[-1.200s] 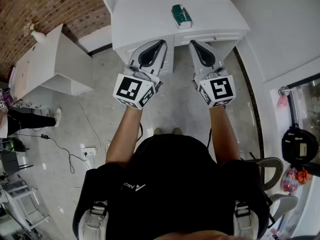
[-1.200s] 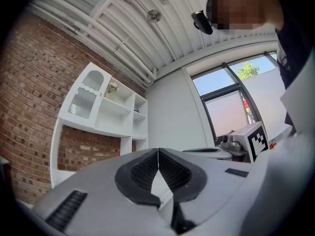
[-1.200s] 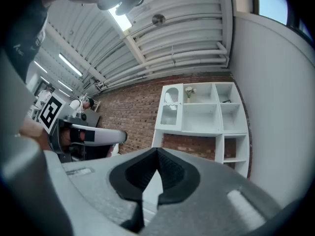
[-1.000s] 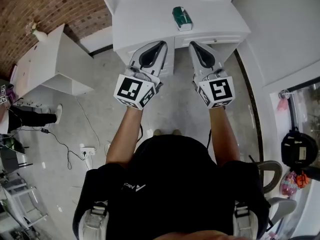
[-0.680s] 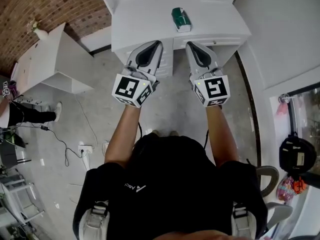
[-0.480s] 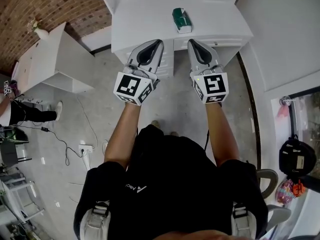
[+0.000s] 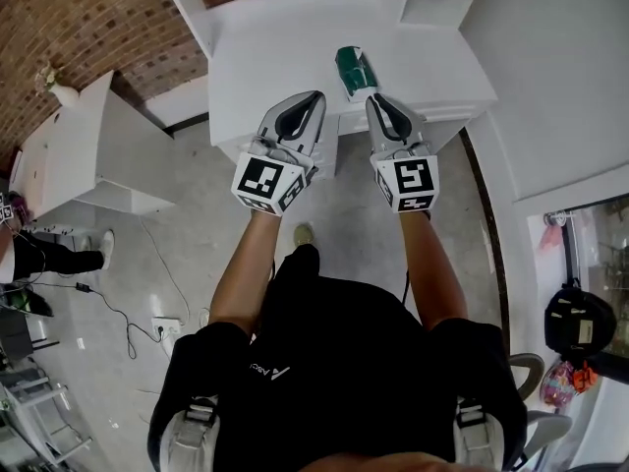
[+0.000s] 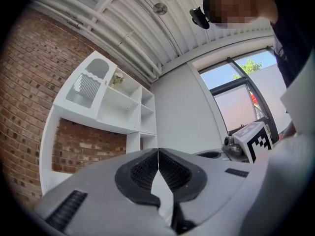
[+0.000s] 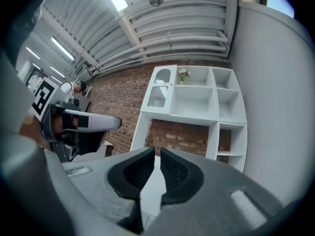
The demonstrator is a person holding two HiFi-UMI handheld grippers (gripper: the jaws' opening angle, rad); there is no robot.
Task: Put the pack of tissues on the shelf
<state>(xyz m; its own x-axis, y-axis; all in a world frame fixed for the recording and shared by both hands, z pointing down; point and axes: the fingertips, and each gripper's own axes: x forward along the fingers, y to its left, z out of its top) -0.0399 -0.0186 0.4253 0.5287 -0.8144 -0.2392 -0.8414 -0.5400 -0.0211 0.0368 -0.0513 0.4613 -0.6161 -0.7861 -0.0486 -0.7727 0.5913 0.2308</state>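
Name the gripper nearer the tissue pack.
Right. The right gripper, its jaws just opening and empty, is at the near end of the tissue pack; the left gripper sits farther left.

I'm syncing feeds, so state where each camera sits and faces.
Head view: on the person's head, steeply down at desk and pack of tissues; shows forearms, torso, left gripper, right gripper.
Left gripper view: on that gripper, facing the white shelf unit; shows its shut jaws.
Right gripper view: likewise, facing the shelf unit; empty jaws have just been opening.
Both gripper views share the shelf unit.
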